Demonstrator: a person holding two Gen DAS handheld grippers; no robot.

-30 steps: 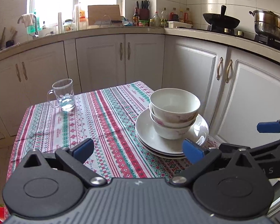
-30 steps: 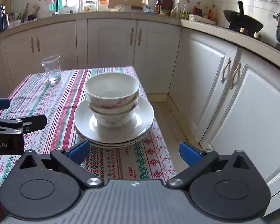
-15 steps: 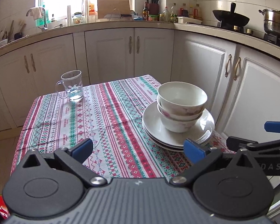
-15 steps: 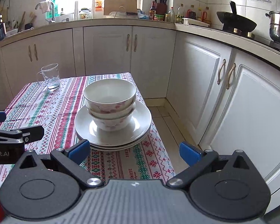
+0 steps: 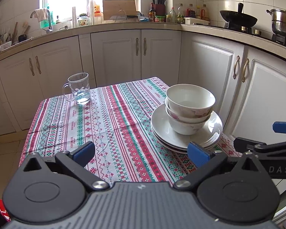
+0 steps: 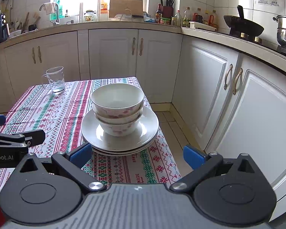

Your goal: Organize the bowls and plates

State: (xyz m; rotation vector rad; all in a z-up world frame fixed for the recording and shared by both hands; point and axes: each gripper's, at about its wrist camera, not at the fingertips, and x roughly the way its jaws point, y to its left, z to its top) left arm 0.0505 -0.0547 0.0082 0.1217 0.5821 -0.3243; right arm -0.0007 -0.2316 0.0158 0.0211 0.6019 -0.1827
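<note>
1. The task looks nearly or wholly done: three glossy white ceramic bowls with pink flower prints are seen nested upright on a stack of round white glazed plates.
2. The stack of plates is set at the right edge of the table under a striped red, green and white woven cloth.
3. A clear glass mug with a handle, well apart from the plates, is left at the far left corner.
4. The left gripper and the right gripper are held spread and empty, short of the plates.
5. Nothing further to be stacked can be seen.
</note>
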